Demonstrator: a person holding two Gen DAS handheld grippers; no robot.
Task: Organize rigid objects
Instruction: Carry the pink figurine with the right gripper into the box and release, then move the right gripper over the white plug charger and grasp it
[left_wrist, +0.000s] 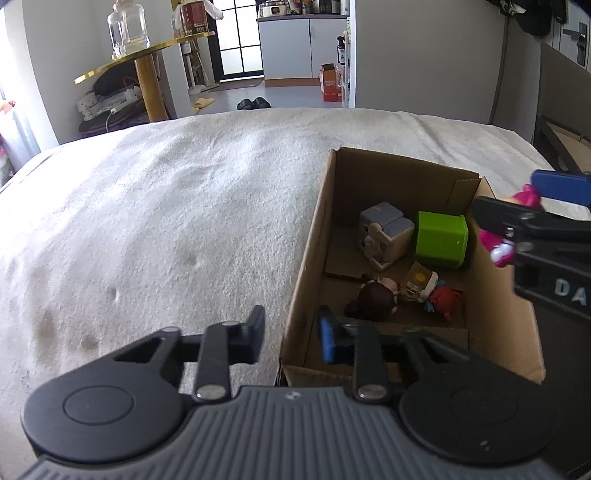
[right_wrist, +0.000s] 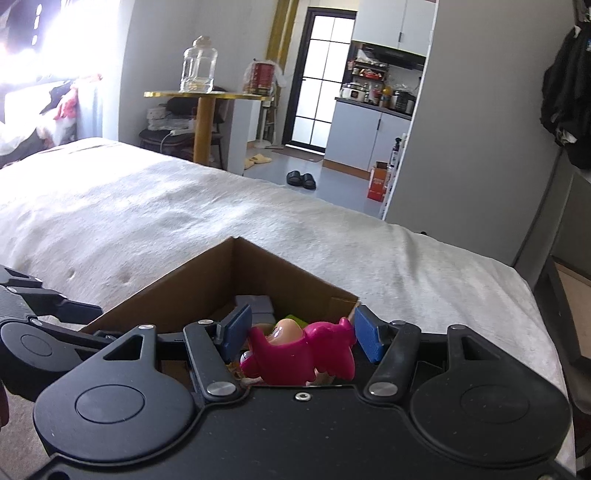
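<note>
An open cardboard box (left_wrist: 310, 236) stands on the white blanket. Inside lie a green cube (left_wrist: 441, 240), a grey and cream toy (left_wrist: 386, 232), a dark-haired doll (left_wrist: 375, 297) and a red figure (left_wrist: 439, 293). My left gripper (left_wrist: 291, 334) is open and empty, its jaws astride the box's near left wall. My right gripper (right_wrist: 301, 332) holds a pink toy figure (right_wrist: 299, 354) between its blue pads (right_wrist: 236, 330), above the box's (right_wrist: 184, 291) right rim. The same gripper and toy (left_wrist: 498, 243) show at the right edge of the left wrist view.
The white blanket (left_wrist: 166, 221) covers the bed around the box. Beyond it stand a gold round table (left_wrist: 147, 62) with a glass jar (left_wrist: 127, 27), slippers on the floor (left_wrist: 253, 103) and an orange box (left_wrist: 330, 83). A dark frame (left_wrist: 561, 144) is at the right.
</note>
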